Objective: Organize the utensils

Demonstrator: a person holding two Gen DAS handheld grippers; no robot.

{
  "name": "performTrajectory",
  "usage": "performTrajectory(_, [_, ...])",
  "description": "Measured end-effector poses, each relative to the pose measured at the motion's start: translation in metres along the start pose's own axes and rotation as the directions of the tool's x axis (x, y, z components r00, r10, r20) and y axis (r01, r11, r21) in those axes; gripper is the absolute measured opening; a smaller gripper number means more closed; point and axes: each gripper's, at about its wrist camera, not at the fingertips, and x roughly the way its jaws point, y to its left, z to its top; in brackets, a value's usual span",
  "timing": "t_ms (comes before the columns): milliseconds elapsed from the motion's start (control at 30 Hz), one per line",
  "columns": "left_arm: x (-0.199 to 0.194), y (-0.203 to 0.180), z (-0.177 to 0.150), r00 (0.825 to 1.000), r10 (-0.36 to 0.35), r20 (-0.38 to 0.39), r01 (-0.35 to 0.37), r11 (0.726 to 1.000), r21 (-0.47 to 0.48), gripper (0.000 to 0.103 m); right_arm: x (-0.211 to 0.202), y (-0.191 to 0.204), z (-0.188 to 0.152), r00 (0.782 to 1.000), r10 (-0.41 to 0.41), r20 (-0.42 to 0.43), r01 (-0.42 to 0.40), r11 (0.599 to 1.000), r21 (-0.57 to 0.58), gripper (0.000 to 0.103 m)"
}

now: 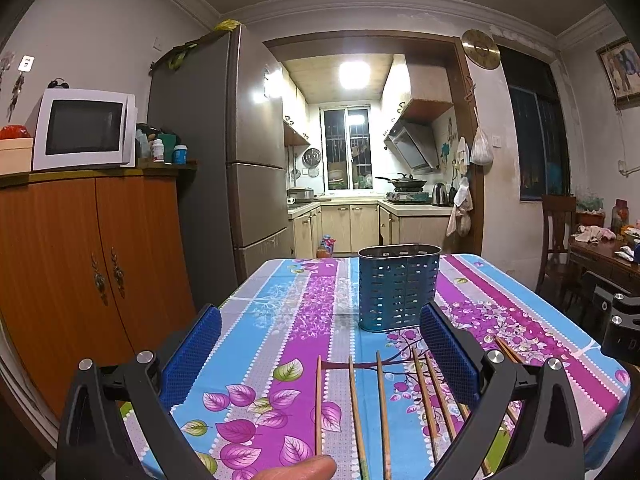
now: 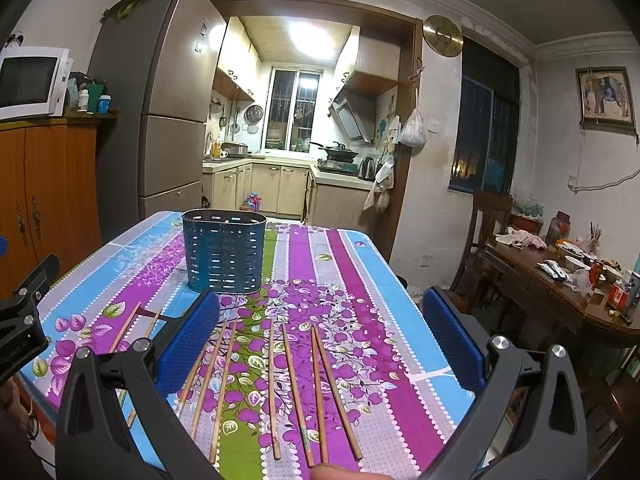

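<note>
Looking past my wide-open, empty right gripper [image 2: 320,336] and left gripper [image 1: 320,344], I see thin wooden chopsticks [image 2: 298,394] lying flat on the table [image 2: 384,280] just under and between the fingers. They look light, stiff and a bit slippery — I would pinch one near its middle. The blue holder [image 2: 224,250] stands ahead, well beyond the fingertips — nothing blocks the way.

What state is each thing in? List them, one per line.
Blue perforated metal utensil holder: upright on the table, nothing seen sticking out.
Brown wooden chopsticks: lying loose on the floral tablecloth, none picked up.
Left gripper: open, holding nothing.
Right gripper: open, holding nothing.
</note>
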Motion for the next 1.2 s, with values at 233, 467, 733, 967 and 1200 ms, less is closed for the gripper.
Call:
performTrajectory(233, [0.007, 0.0, -0.003, 1.0, 0.0, -0.017, 0.0, 1.0, 0.006, 0.099, 0.008, 0.0, -0.004, 1.0, -0.005, -0.019, 0.005, 1.0, -0.001, 0.098])
performTrajectory(467, [0.011, -0.002, -0.007, 1.0, -0.003, -0.027, 0.003, 1.0, 0.012, 0.099, 0.012, -0.001, -0.005, 0.999, -0.013, -0.03, 0.013, 1.0, 0.0, 0.098])
performTrajectory(733, [0.015, 0.0, -0.009, 0.999, 0.004, -0.033, -0.003, 1.0, 0.01, 0.099, 0.015, 0.0, -0.005, 0.999, -0.014, -0.034, 0.014, 1.0, -0.002, 0.098])
performTrajectory(967, [0.014, -0.002, -0.01, 0.999, 0.001, -0.037, 0.0, 1.0, 0.015, 0.099, 0.016, -0.002, -0.008, 0.999, -0.021, -0.033, 0.021, 1.0, 0.003, 0.098])
performTrajectory(1200, [0.013, -0.002, -0.01, 1.0, 0.009, -0.028, -0.009, 1.0, 0.015, 0.099, 0.015, -0.006, -0.01, 1.0, -0.014, -0.028, 0.015, 1.0, 0.017, 0.098])
